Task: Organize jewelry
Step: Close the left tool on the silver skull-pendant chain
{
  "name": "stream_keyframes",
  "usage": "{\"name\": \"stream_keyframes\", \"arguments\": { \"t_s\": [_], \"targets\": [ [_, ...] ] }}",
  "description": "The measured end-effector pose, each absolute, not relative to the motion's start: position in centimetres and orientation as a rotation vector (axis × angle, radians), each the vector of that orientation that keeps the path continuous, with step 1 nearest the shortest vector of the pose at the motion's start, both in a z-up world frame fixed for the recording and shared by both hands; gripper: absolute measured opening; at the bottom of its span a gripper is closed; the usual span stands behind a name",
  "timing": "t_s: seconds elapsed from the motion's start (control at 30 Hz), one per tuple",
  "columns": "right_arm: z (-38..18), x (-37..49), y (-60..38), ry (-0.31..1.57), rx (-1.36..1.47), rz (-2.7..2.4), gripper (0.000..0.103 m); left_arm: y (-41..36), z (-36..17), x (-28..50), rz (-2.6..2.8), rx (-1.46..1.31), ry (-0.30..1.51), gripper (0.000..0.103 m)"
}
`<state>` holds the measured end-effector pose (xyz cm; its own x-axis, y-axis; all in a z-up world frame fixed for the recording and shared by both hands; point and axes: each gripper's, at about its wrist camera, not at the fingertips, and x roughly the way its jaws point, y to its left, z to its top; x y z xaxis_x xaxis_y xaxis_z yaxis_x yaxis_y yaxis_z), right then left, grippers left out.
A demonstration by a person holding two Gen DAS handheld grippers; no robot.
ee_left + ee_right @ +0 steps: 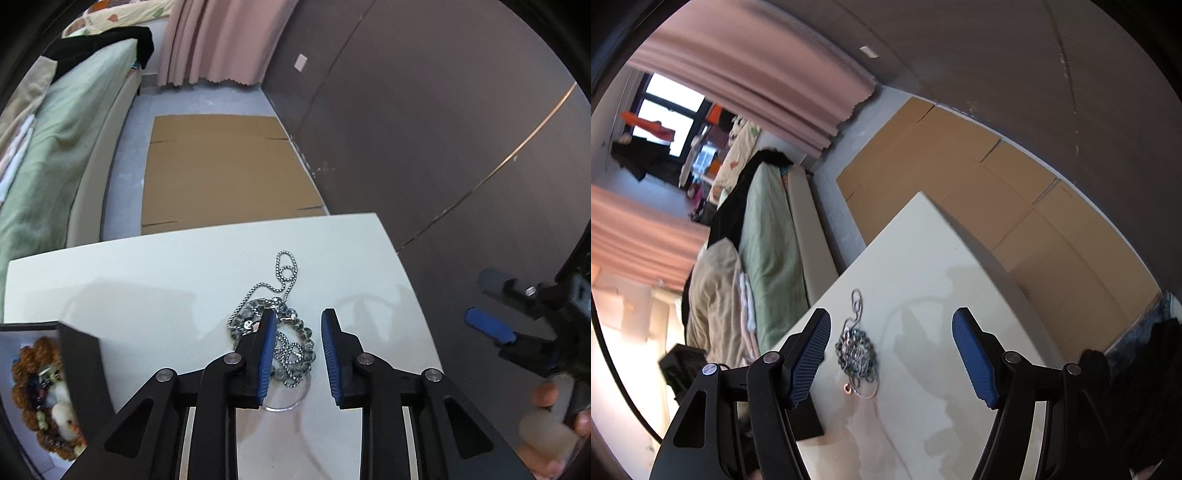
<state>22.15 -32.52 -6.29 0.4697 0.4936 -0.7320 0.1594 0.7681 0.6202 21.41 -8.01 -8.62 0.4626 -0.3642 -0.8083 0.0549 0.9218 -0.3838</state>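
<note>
A silver chain necklace tangled with a grey bead bracelet (280,332) lies on the white table (147,280). My left gripper (299,354) is open just above this pile, its left finger over the beads. A dark jewelry box (48,387) at the table's left edge holds brown bead strings and other pieces. My right gripper (890,354) is open and empty, held above the table; the same jewelry pile (857,350) lies between its fingers in the right wrist view. The right gripper also shows in the left wrist view (495,314), off the table's right side.
A thin clear ring (291,400) lies under the pile. Flattened cardboard (221,170) covers the floor beyond the table. A bed with green bedding (55,147) stands at the left, pink curtains (218,40) behind, a dark wall (443,129) at the right.
</note>
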Motion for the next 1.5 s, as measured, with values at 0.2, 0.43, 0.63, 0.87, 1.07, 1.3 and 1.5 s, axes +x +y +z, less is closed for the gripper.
{"name": "stream_keyframes", "arguments": {
  "t_s": [0.2,0.43,0.63,0.87,1.07,1.3,1.5],
  "targets": [
    [-6.3,22.5,-33.8,1.075,0.735,0.207,0.069,-8.2,-10.8,22.6,-0.255,-0.32,1.119,0.021],
    [-6.6,23.1,-34.1,1.085,0.745,0.199,0.069,-8.6,-11.0,23.1,-0.248,-0.279,1.103,0.02],
    [-6.7,23.3,-34.0,1.091,0.744,0.196,0.069,-8.3,-10.5,23.1,-0.224,-0.279,1.1,0.021],
    [-7.1,23.2,-33.9,1.098,0.742,0.192,0.069,-8.8,-10.6,23.0,-0.214,-0.24,1.094,0.02],
    [-7.0,23.2,-33.9,1.092,0.745,0.195,0.069,-8.2,-10.8,23.1,-0.188,-0.243,1.092,0.02],
    [-7.0,23.2,-33.8,1.098,0.74,0.199,0.069,-9.4,-11.7,22.7,-0.211,-0.193,1.138,0.023],
    [-6.9,23.1,-33.7,1.098,0.744,0.194,0.069,-9.7,-11.7,22.8,-0.221,-0.162,1.144,0.023]
  ]
}}
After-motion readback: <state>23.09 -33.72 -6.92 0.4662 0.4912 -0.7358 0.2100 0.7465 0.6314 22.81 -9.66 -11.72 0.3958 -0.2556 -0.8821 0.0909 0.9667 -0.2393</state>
